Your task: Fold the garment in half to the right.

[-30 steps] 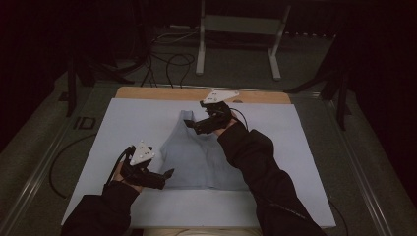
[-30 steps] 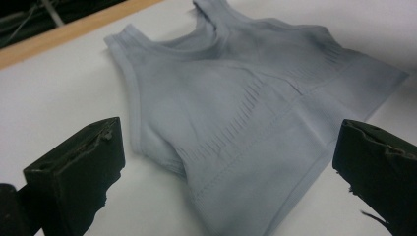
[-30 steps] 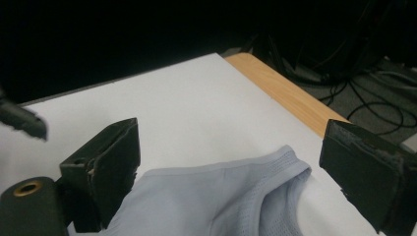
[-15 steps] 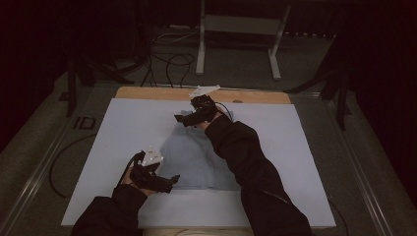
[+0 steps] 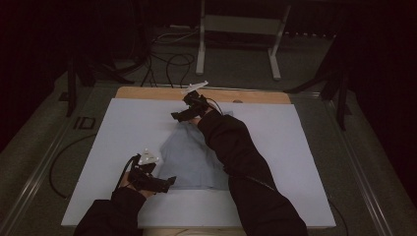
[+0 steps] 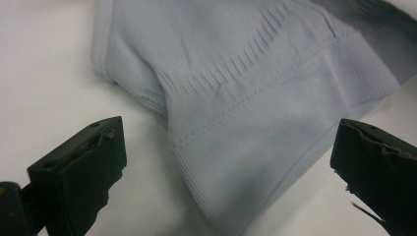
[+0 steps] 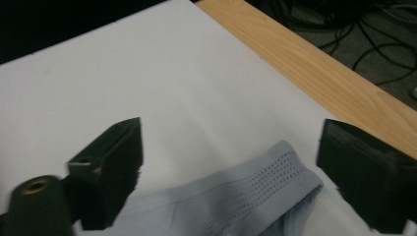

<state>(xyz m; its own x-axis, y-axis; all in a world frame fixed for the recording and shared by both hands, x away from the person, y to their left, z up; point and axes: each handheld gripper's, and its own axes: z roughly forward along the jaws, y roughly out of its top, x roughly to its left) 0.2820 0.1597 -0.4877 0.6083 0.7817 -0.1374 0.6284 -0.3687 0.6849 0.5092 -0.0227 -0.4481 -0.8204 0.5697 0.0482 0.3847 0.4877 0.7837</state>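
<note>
At the table's (image 5: 123,105) seven o'clock the left tool (image 5: 167,183) lies low over the white sheet (image 5: 295,162), its jaws apart and holding nothing. In the left gripper view they frame the ribbed hem corner of the pale blue garment (image 5: 189,160), which lies just ahead of them, not yet between them.

The garment lies spread on the sheet near the table's centre, narrowing toward twelve o'clock. It looks like thin, stretchy knit: light, limp, likely to sag and fold as soon as it leaves the sheet. The doubled bands, the ribbed hem near and the perforated edge far, seem the firmest places to pinch.

At twelve o'clock, the right tool (image 5: 178,116) is just off the garment's far end, jaws apart and empty. In the right gripper view that perforated edge lies low between them, the wooden edge of the table beyond.

The left forearm comes in short and bent from six o'clock. The right arm stretches long across the garment, covering its right side, wrist turned toward nine o'clock.
</note>
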